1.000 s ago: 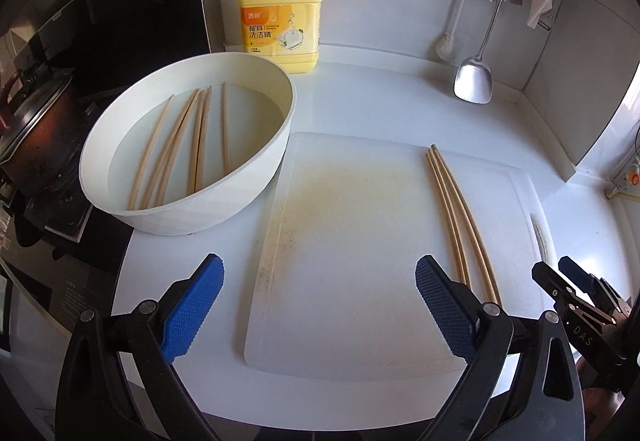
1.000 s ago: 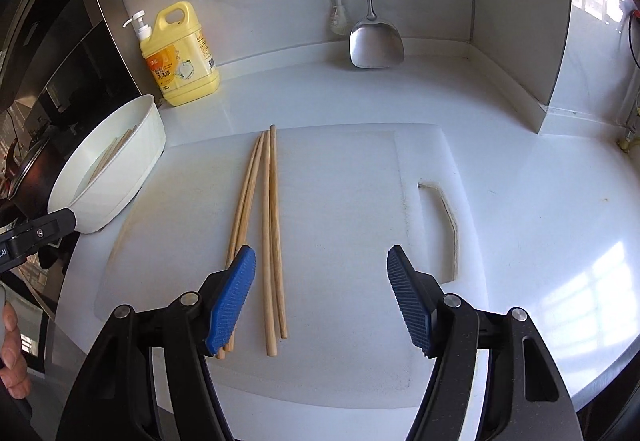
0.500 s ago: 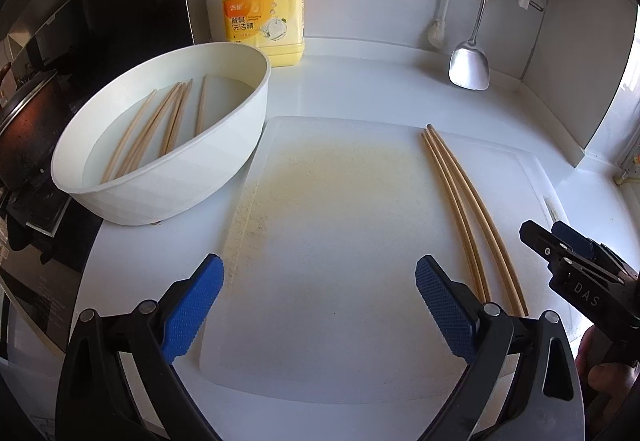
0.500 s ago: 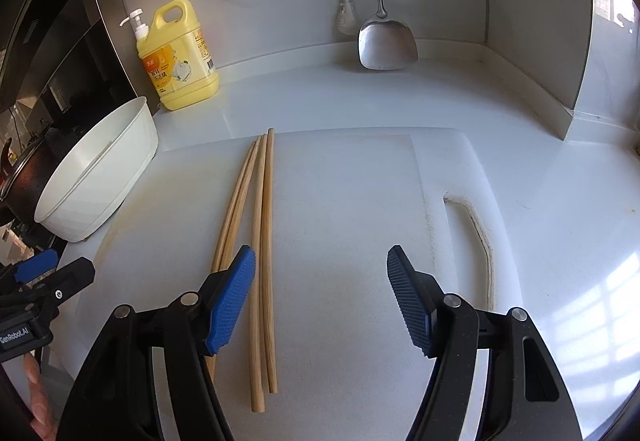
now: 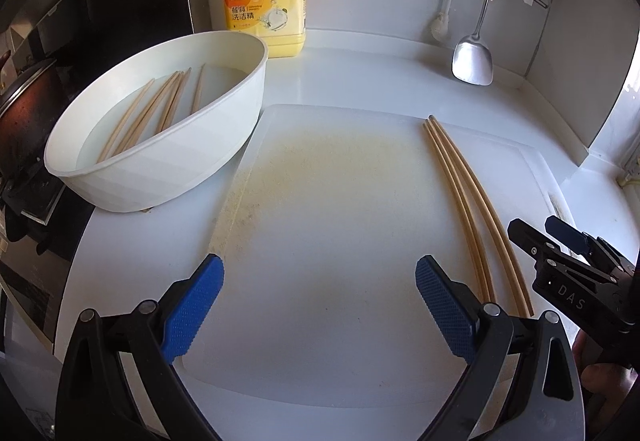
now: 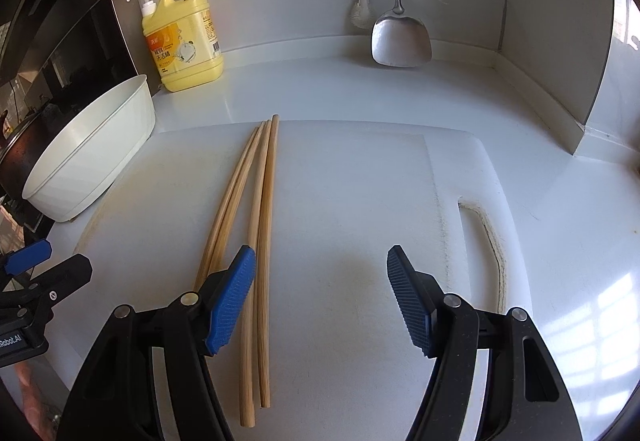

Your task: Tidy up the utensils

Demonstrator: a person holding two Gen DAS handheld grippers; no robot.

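Note:
Several wooden chopsticks [image 5: 464, 193] lie side by side on a white cutting board [image 5: 340, 221]; they also show in the right wrist view [image 6: 260, 225]. More chopsticks [image 5: 160, 113] lie in water in a white bowl [image 5: 168, 169] at the left. My left gripper [image 5: 320, 305] is open and empty above the board's near edge. My right gripper [image 6: 322, 301] is open and empty, its left finger [image 6: 232, 297] over the chopsticks' near ends.
A yellow dish soap bottle [image 5: 266, 1] stands at the back wall. A metal spatula [image 5: 474, 57] and a white brush [image 5: 442, 25] hang at the back right. A stove with a dark pot [image 5: 20, 113] lies left of the bowl [image 6: 92, 157].
Both grippers have drawn back and to the right. The bowl has shifted left in the left wrist view. The chopsticks have not moved.

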